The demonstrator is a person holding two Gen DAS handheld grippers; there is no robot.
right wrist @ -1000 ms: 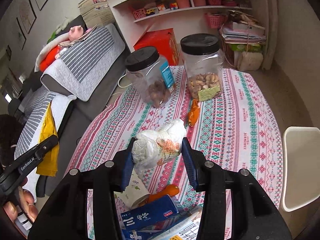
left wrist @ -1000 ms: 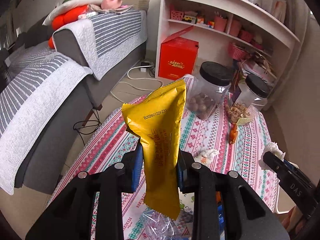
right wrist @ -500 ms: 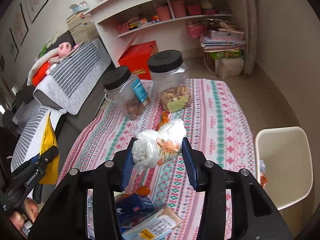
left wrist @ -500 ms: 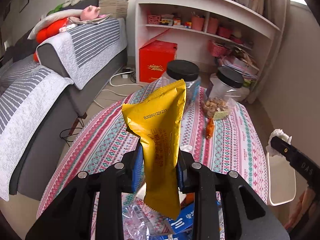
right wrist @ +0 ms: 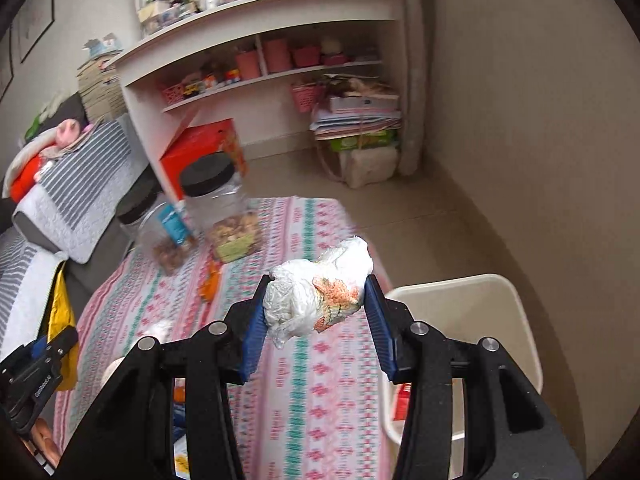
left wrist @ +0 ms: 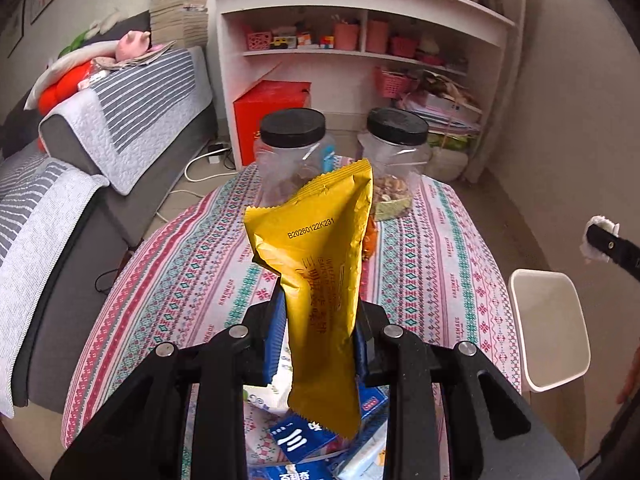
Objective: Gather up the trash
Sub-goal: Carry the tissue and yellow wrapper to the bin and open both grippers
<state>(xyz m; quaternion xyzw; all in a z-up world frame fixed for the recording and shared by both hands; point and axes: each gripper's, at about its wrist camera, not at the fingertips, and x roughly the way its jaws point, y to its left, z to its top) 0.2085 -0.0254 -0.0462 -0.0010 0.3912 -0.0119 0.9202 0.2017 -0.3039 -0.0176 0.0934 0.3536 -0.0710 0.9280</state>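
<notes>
My left gripper [left wrist: 318, 328] is shut on a yellow foil snack wrapper [left wrist: 316, 264] that stands upright between the blue pads, held above the patterned tablecloth [left wrist: 180, 264]. In the right wrist view my right gripper [right wrist: 316, 308] is shut on a crumpled white plastic bag [right wrist: 316, 296] with an orange print, near the table's right edge. A cream waste bin [right wrist: 472, 312] stands on the floor just right of it, with something red inside. The bin [left wrist: 548, 328] also shows at the right of the left wrist view, with the right gripper's tip above it.
Two clear jars with black lids [left wrist: 294, 152] [left wrist: 398, 156] stand at the table's far end, an orange wrapper [right wrist: 210, 284] near them. Blue cartons [left wrist: 304, 436] lie at the near edge. A grey sofa [left wrist: 80, 152] runs along the left; a white shelf unit [left wrist: 360, 52] and red box [left wrist: 272, 112] behind.
Both grippers have swung to the right with their loads still held. The bin has come into both views and now sits close beside the right gripper.
</notes>
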